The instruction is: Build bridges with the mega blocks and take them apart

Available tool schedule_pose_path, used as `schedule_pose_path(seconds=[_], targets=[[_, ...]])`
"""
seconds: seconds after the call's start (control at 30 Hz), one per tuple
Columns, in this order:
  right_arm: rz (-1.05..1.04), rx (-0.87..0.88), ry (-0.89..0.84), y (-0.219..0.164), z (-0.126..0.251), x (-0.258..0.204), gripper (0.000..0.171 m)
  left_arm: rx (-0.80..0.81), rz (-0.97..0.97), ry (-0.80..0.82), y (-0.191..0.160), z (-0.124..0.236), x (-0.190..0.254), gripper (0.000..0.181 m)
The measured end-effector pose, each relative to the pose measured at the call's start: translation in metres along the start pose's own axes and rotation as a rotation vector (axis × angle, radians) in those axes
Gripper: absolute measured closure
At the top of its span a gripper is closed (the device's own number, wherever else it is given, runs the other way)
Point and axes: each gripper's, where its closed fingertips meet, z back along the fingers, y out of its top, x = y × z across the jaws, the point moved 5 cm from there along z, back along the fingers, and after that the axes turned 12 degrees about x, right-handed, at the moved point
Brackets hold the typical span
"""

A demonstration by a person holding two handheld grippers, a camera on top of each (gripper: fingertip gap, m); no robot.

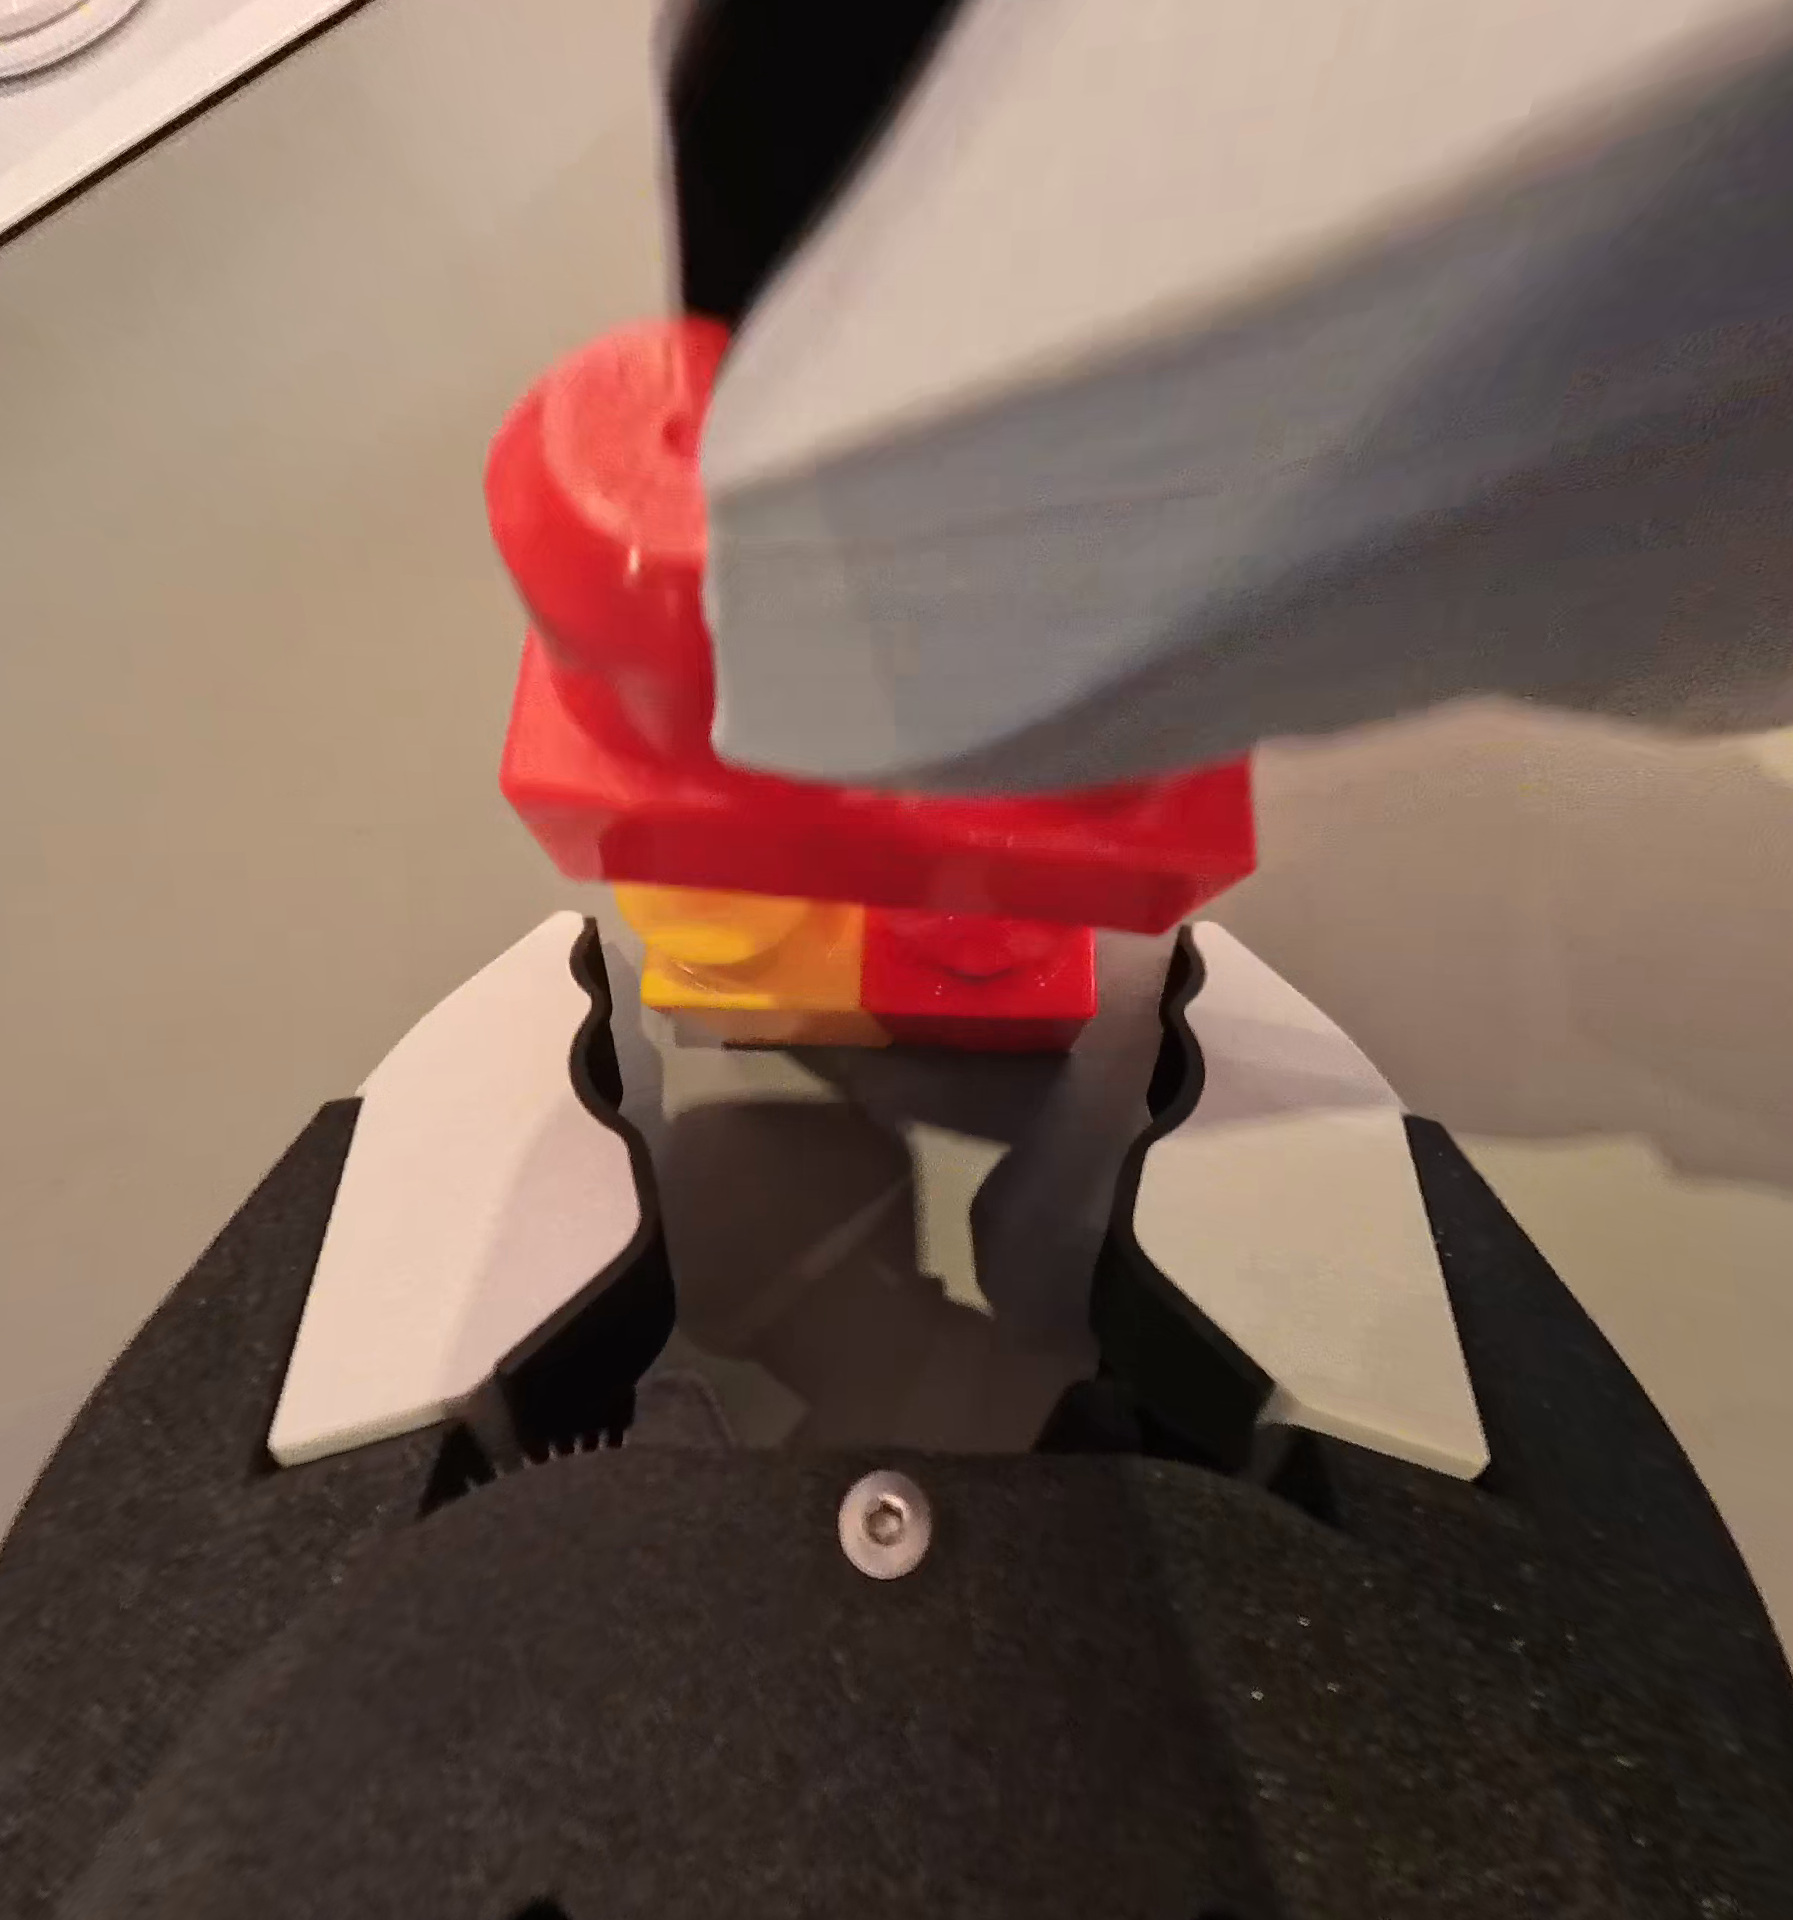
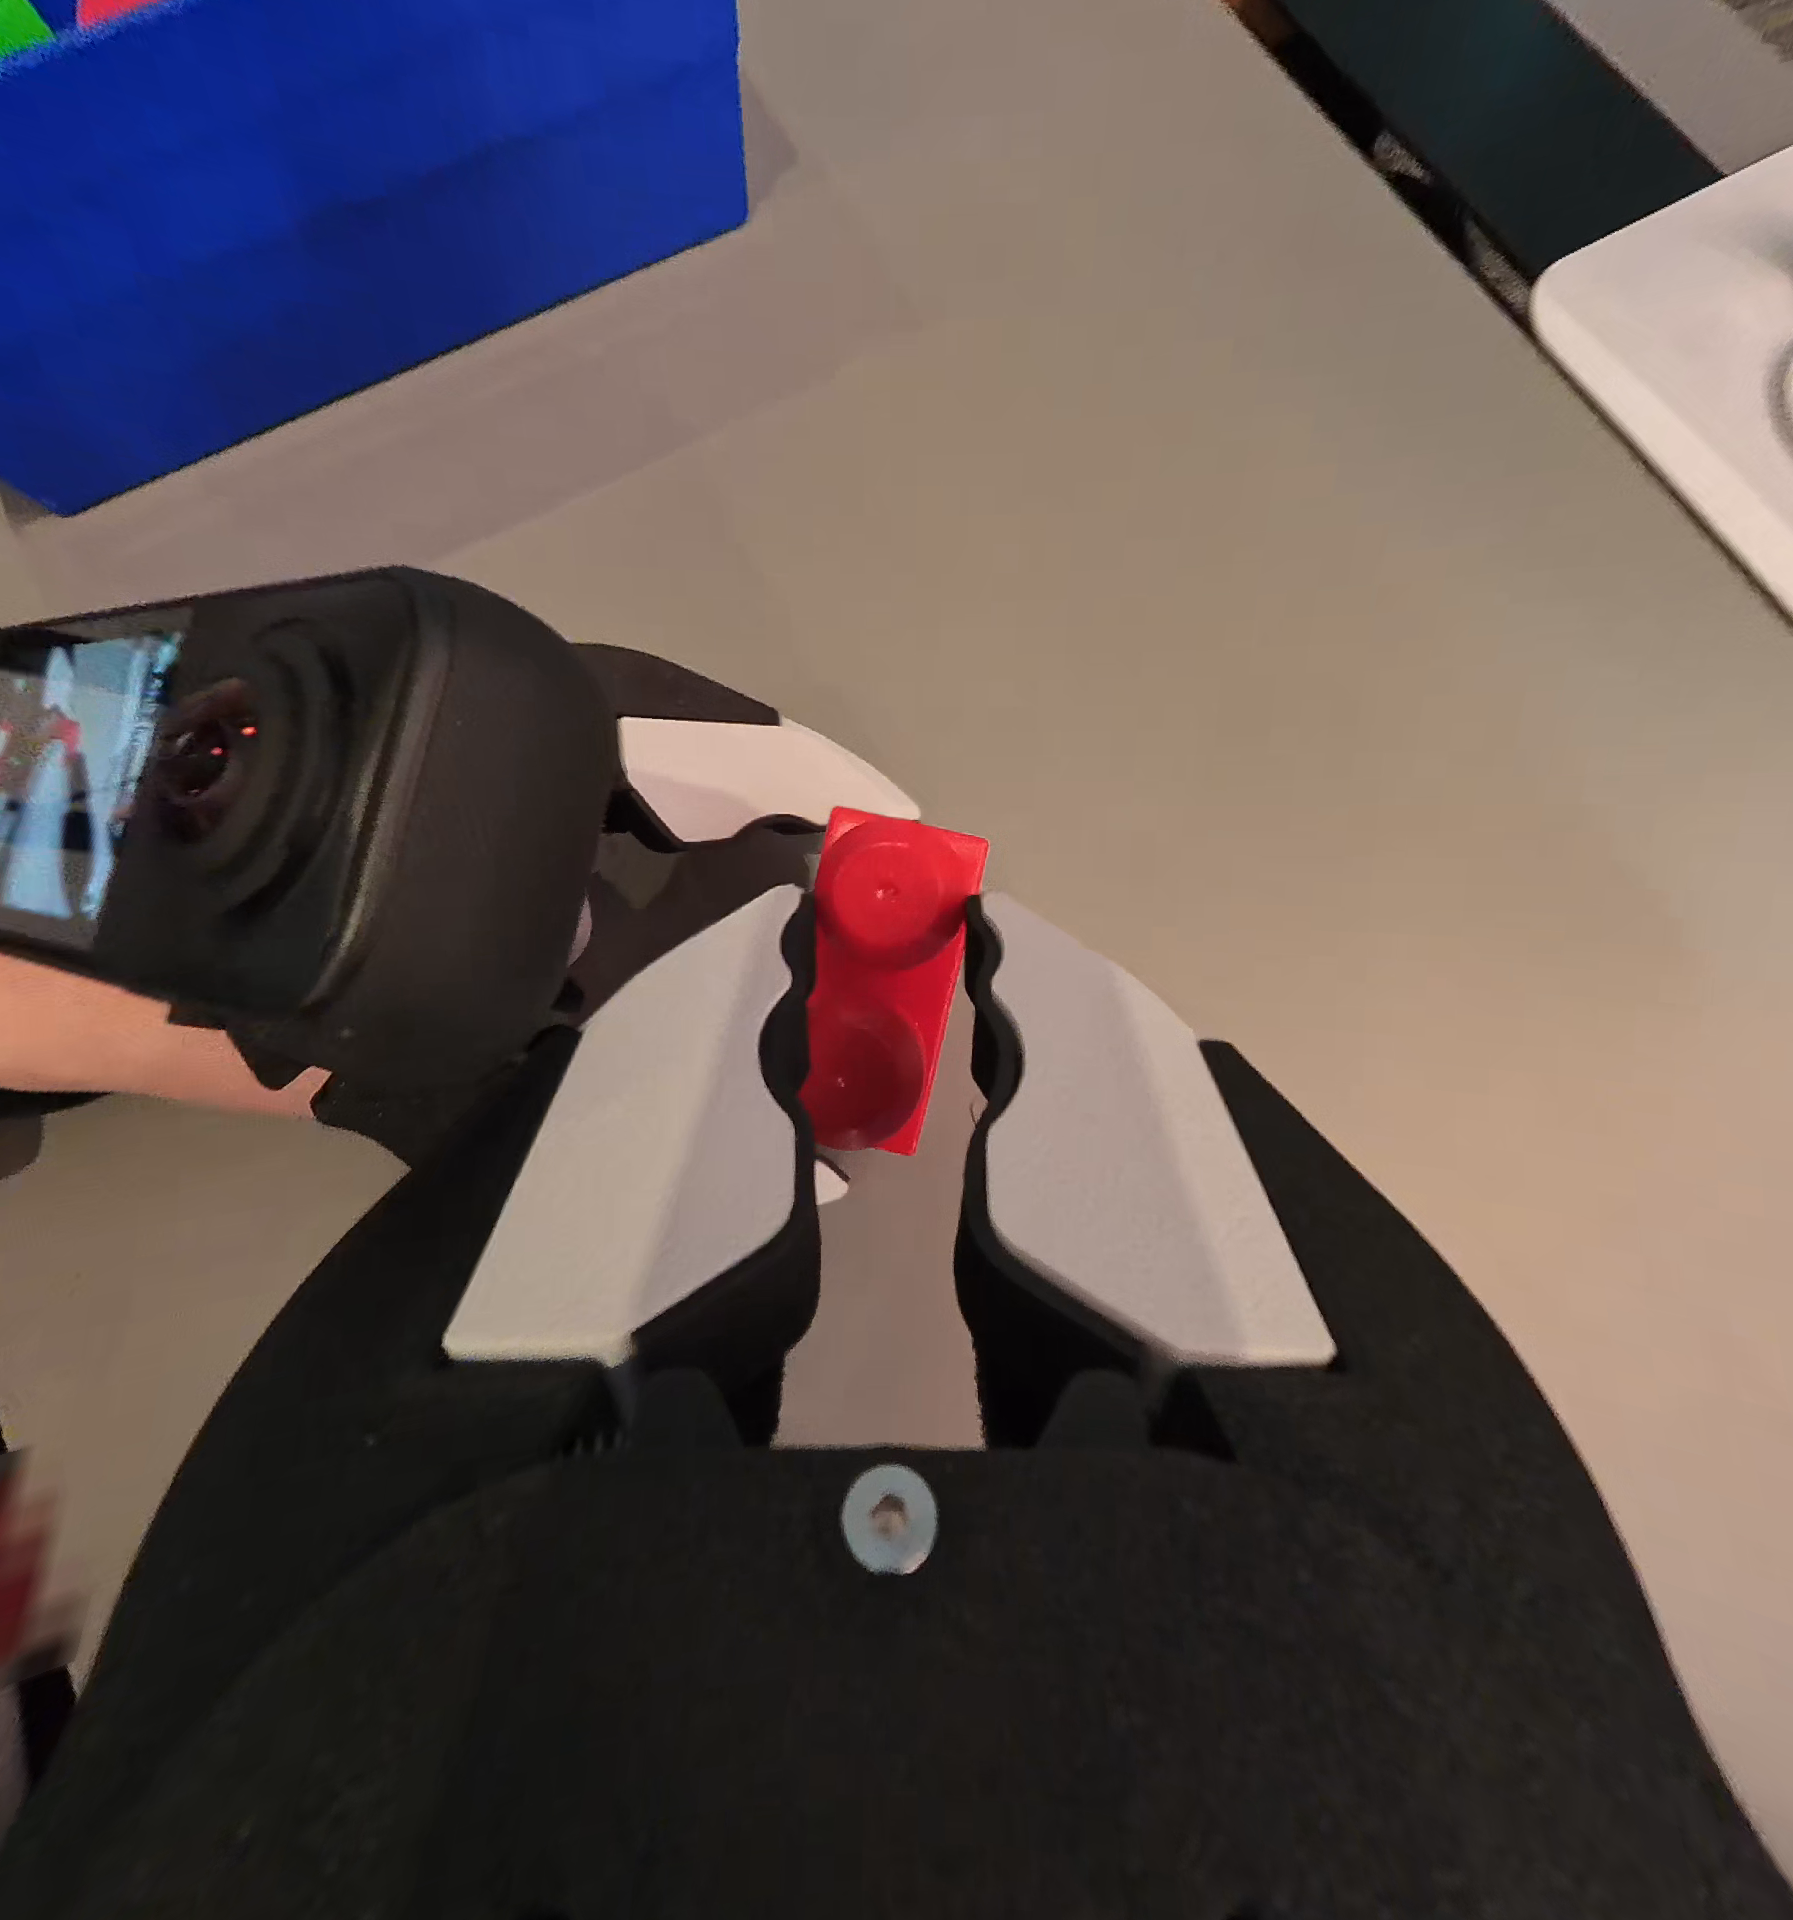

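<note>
Red two-stud block [image 2: 887, 987] sits mid-frame, pinched by the right gripper [image 2: 887, 935], long axis along its fingers. Left gripper [image 1: 887, 997] (spread wide) brackets the yellow block [image 1: 757, 977] and small red block [image 1: 980, 982] directly beneath.

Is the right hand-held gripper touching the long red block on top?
Touching. In the right wrist view, the right hand-held gripper has both black pads pressed against the sides of the long red block, with no gap showing.

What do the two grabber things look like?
Both look alike. The left gripper and right gripper each have a black, rough, rounded body, one silver screw, and two white fingers with wavy black inner edges. A black camera sits on the left one.
</note>
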Motion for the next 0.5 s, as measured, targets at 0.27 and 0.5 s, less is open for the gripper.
schedule_pose_path(seconds=[0.27,0.5], targets=[[-0.072,0.12,-0.054,0.006,0.043,0.023,0.145,-0.012,0.024,0.028,0.002,-0.004,0.004,0.082],[-0.078,0.15,-0.065,0.006,0.057,0.03,0.145,-0.024,0.096,0.004,0.001,-0.007,0.004,0.096]])
